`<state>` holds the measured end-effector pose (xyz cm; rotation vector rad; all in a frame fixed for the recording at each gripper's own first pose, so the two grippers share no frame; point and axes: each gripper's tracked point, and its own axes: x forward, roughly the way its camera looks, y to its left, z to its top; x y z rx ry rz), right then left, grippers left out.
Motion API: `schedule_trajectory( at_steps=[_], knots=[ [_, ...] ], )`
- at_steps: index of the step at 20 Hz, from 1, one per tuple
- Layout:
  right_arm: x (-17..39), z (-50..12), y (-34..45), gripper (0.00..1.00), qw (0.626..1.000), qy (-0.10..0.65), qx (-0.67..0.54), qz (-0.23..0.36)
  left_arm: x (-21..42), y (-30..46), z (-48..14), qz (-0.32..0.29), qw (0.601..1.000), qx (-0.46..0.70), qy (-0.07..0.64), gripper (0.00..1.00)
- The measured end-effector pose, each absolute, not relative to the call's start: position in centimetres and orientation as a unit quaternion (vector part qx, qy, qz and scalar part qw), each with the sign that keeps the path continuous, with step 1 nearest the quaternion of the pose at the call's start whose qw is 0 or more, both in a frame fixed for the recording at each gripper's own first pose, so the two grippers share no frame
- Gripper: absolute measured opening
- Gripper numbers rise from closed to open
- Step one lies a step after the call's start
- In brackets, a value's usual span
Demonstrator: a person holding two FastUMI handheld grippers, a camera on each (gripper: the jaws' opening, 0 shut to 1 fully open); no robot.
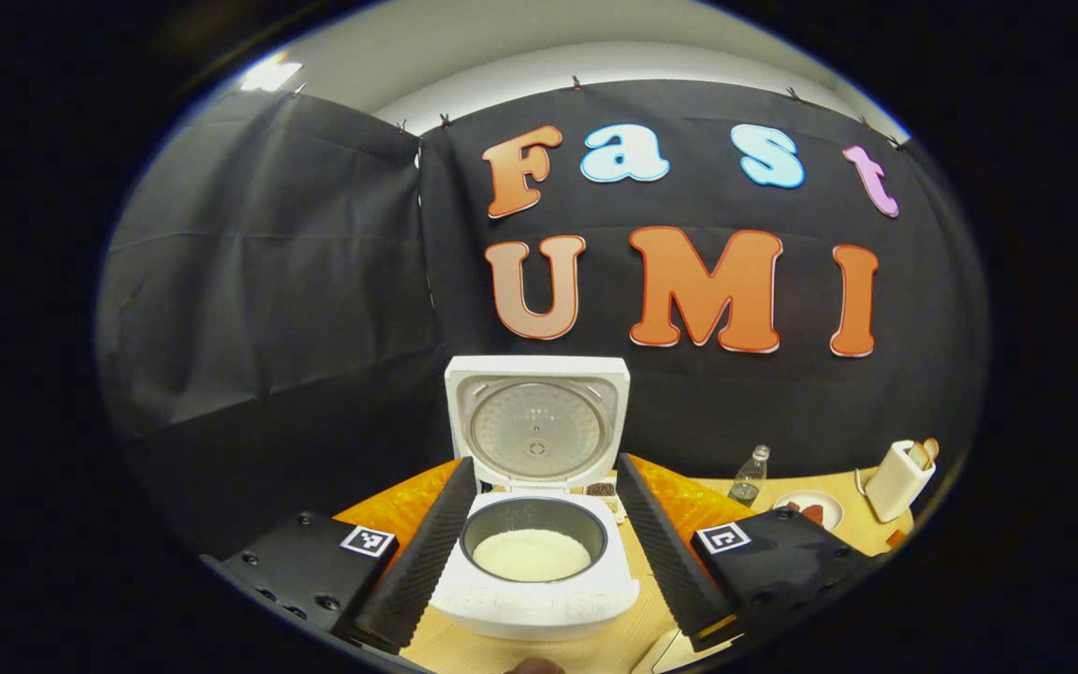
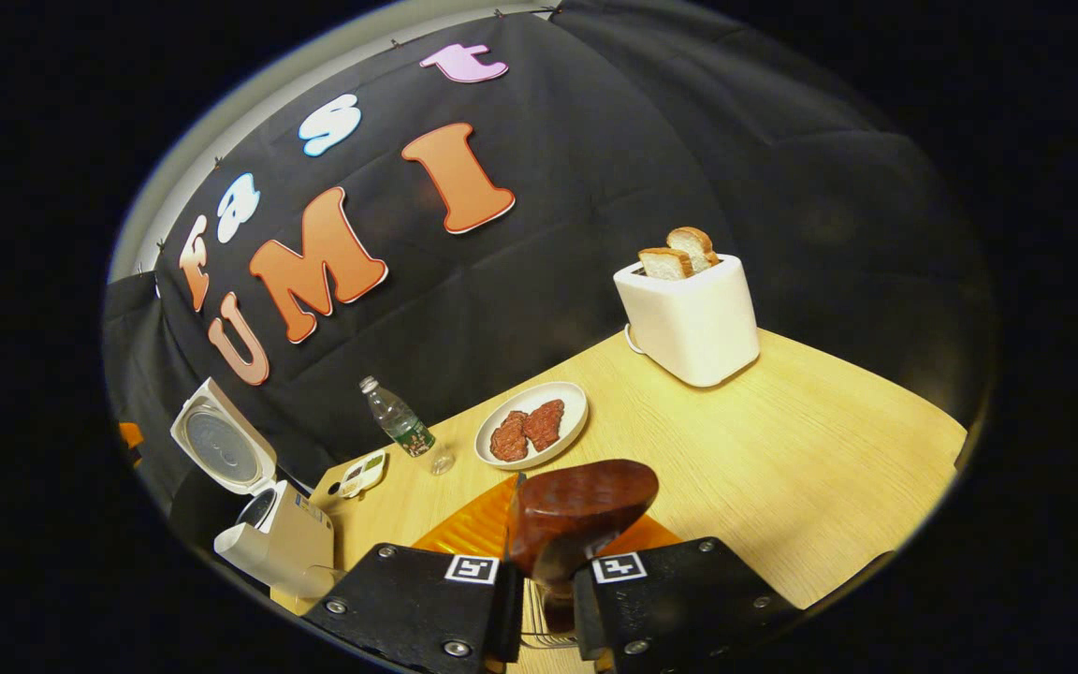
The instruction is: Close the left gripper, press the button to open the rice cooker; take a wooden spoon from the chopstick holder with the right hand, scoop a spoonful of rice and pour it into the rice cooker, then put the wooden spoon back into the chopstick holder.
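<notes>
Rice cooker (image 1: 536, 552): a white cooker on the wooden table (image 2: 782, 449), lid (image 1: 537, 421) standing straight up behind the pot, so the button press looks done. White rice lies in the dark inner pot (image 1: 532, 541).

Wooden spoon (image 2: 576, 515): a dark reddish-brown spoon, bowl uppermost, well to the right of the rice cooker in the right gripper view. I cannot tell whether its bowl carries rice.

Right gripper (image 2: 546, 585): its two fingers are drawn close together with the spoon's handle between them, apparently clamped on it. Wire bars just below the fingers may be the chopstick holder; I cannot tell for sure.

Left gripper (image 1: 539, 552): spread wide, holding nothing, its fingers framing the rice cooker on either side without touching it.

Orange mat (image 2: 473, 529): a glossy mat under the spoon, to the right of the rice cooker.

Other things to the right of the rice cooker: a plastic bottle (image 2: 399, 423), then a plate (image 2: 531, 424) with two reddish patties, then a white toaster (image 2: 689, 318) with two bread slices, farthest away.

Progress, as a judgement: the cooker is open and the spoon is in hand. Whether the rice has already been scooped and poured cannot be settled here; returning the spoon to the holder seems still to come.
</notes>
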<state>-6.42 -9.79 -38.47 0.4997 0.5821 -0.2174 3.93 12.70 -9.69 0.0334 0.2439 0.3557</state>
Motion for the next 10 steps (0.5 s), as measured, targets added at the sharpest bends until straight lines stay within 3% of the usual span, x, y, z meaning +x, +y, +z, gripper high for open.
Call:
schedule_trajectory(
  at_steps=[3, 5, 6, 7, 10],
  knots=[
    [-6.4, -39.4, -8.8, 0.25, 0.912, 0.295, 0.263, -0.110, 6.5, 15.4, -6.5, 0.181, 0.979, 0.011, 0.097, 1.00],
    [-6.4, -39.8, -9.1, 0.27, 0.908, 0.303, 0.263, -0.120, 9.1, 16.3, -4.6, 0.166, 0.982, 0.009, 0.093, 0.96],
    [-6.5, -39.6, -9.3, 0.17, 0.907, 0.308, 0.257, -0.125, 10.5, 17.1, -4.0, 0.163, 0.982, 0.011, 0.099, 0.96],
    [-6.7, -39.4, -9.7, 0.33, 0.907, 0.318, 0.245, -0.129, 12.2, 17.6, -3.3, 0.157, 0.982, 0.011, 0.101, 0.96],
    [-6.9, -37.0, -11.0, 0.63, 0.918, 0.318, 0.194, -0.133, 17.1, 19.1, -2.4, 0.149, 0.982, 0.031, 0.108, 0.98]
  ],
)
